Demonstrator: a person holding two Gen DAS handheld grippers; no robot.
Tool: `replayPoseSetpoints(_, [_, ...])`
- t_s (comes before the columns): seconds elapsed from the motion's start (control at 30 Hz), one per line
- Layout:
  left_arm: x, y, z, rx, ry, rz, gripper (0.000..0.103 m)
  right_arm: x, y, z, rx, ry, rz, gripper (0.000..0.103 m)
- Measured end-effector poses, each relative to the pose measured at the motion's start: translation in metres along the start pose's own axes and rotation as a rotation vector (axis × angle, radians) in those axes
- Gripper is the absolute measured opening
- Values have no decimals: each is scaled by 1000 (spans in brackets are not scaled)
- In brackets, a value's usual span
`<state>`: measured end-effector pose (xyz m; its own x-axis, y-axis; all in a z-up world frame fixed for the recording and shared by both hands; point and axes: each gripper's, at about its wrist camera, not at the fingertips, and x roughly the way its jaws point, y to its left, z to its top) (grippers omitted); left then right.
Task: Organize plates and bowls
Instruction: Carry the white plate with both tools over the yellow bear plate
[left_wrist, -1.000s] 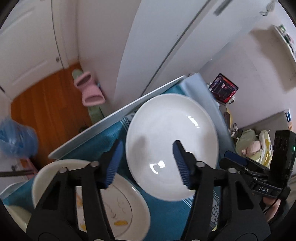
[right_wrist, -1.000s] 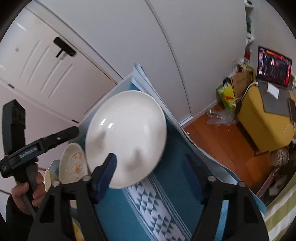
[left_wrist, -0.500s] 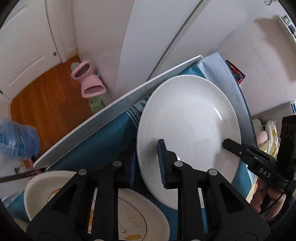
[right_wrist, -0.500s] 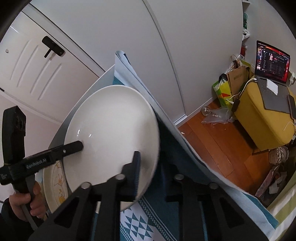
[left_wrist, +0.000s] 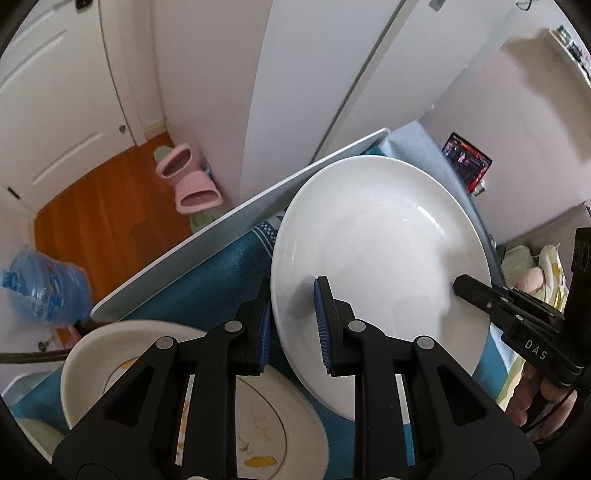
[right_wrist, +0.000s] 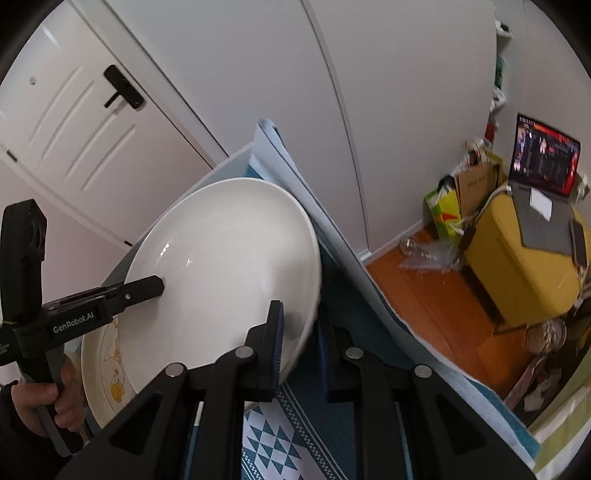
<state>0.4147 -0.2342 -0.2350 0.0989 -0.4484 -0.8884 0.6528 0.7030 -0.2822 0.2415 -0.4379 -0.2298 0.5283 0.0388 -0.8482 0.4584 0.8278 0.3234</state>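
The left tool (left_wrist: 293, 325) grips the white plate (left_wrist: 376, 258) at its near-left rim: one blue pad lies on the plate's upper face, the other sits under the edge, and the jaws stand narrow with the rim pinched between them. The right tool (right_wrist: 299, 350) clamps the same plate (right_wrist: 225, 280) on the opposite side, its left pad on the inner face and its right pad behind the rim, jaws likewise narrow. Both tools' jaws have just been closing onto that rim.

From the left tool the plate spreads ahead and to the right, tilted, with the right tool's black finger (left_wrist: 476, 291) reaching onto its far-right edge. From the right tool the plate lies ahead and to the left, and the left tool's finger (right_wrist: 144, 288) rests on its far side, with a hand (right_wrist: 44, 398) wrapped round that tool's handle.

Below and to the left of the left tool sits a patterned plate (left_wrist: 266, 428) (yellow marks on it) with a bowl (left_wrist: 96, 362) just beside it. All rest on a blue cloth (left_wrist: 207, 284) over the tabletop (left_wrist: 236, 218). Whether the white plate touches the cloth cannot be told.

Beyond the tabletop edge, pink slippers (left_wrist: 188, 181) lie on the wooden floor (left_wrist: 96, 218).
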Motion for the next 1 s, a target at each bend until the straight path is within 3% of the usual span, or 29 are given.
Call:
replayPoseSetpoints(0.27, [-67,-24,-20,-60,-111,71,19,-46,9,10,-124,-28,75,15])
replayPoseSetpoints(0.57, [-156,-45,-79,-241,-234,179,19,-103,44,13,-343,-28,205,15])
replayPoseSetpoints(1.0, [-226,-29,-197,-523,-337,342,19,-119,118,-53,-638,61,381,15])
